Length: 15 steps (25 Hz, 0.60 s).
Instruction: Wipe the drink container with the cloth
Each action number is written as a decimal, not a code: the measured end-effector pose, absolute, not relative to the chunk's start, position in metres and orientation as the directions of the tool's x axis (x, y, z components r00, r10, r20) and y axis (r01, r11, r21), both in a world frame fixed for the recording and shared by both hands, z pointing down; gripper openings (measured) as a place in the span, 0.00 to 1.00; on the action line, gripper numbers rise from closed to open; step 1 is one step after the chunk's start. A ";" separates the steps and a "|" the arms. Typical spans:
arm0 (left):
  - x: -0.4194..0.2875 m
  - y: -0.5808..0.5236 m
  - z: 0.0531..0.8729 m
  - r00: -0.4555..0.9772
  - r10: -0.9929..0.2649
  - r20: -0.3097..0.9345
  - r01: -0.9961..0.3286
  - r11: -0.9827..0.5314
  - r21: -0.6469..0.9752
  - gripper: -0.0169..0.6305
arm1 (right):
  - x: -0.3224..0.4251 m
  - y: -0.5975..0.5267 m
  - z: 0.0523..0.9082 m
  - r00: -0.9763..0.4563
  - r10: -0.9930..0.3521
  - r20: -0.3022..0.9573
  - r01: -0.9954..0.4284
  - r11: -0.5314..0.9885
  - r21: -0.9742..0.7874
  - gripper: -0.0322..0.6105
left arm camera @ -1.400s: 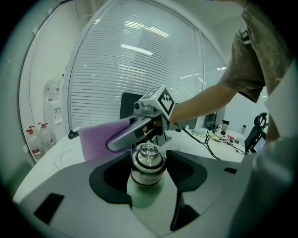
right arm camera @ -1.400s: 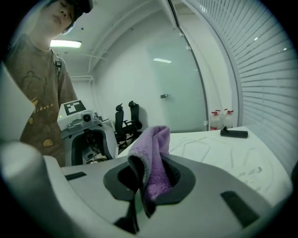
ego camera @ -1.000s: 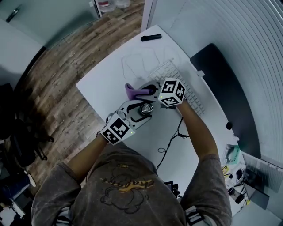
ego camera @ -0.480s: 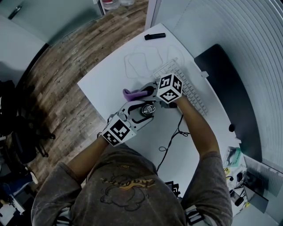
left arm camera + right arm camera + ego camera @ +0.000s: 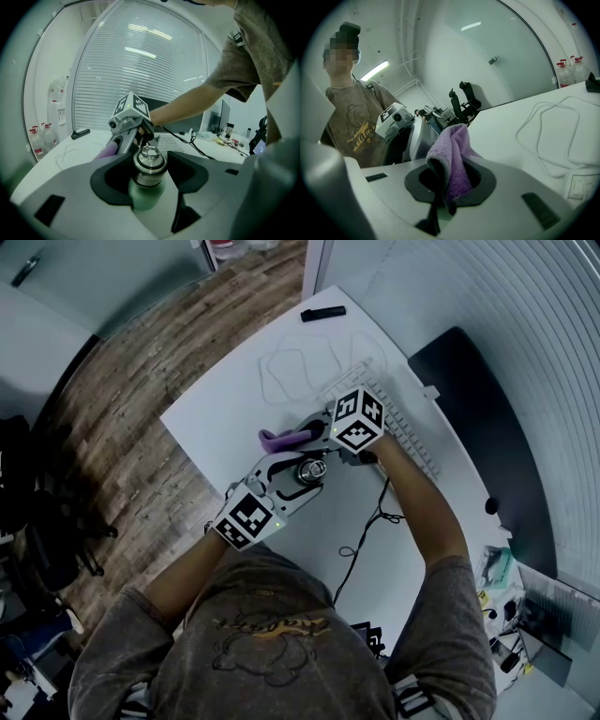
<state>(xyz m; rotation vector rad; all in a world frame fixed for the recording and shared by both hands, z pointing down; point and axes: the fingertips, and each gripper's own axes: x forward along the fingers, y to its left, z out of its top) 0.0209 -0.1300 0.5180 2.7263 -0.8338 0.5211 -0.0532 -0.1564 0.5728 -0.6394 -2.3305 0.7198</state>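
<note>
Just beside keyboard [image 5: 405,427], person's side: green steel-capped bottle [image 5: 149,161] upright between jaws of left gripper [image 5: 150,178]. Jaws set wide, clamped on bottle body, probably to steady it for wiping. Right gripper [image 5: 450,183] pinched tight on purple cloth [image 5: 453,152], wad sticking out front as wiping pad. Cloth also near keyboard's left end, just past bottle. Contact with bottle unclear.

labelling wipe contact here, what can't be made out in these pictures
Bottle lower body: left gripper view, sunk behind the left gripper jaws; head view shows only its cap.
Whether the cloth touches the bottle: head view, the right gripper covers the spot; left gripper view, a jaw blocks it.
Cloth's clamped end: right gripper view, buried between the jaws.
Clutter at the desk edge: head view, too small.
</note>
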 end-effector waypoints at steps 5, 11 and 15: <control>0.020 -0.130 0.519 0.773 -0.491 0.401 -0.578 -0.807 0.125 0.41 | -0.047 -0.160 0.571 -0.710 0.573 0.409 0.232 0.739 -0.633 0.12; 0.020 -0.130 0.519 0.771 -0.492 0.404 -0.580 -0.805 0.125 0.41 | -0.040 -0.163 0.568 -0.735 0.549 0.398 0.193 0.732 -0.653 0.12; 0.021 -0.130 0.519 0.771 -0.493 0.403 -0.581 -0.804 0.127 0.41 | -0.031 -0.167 0.567 -0.747 0.532 0.398 0.169 0.732 -0.661 0.12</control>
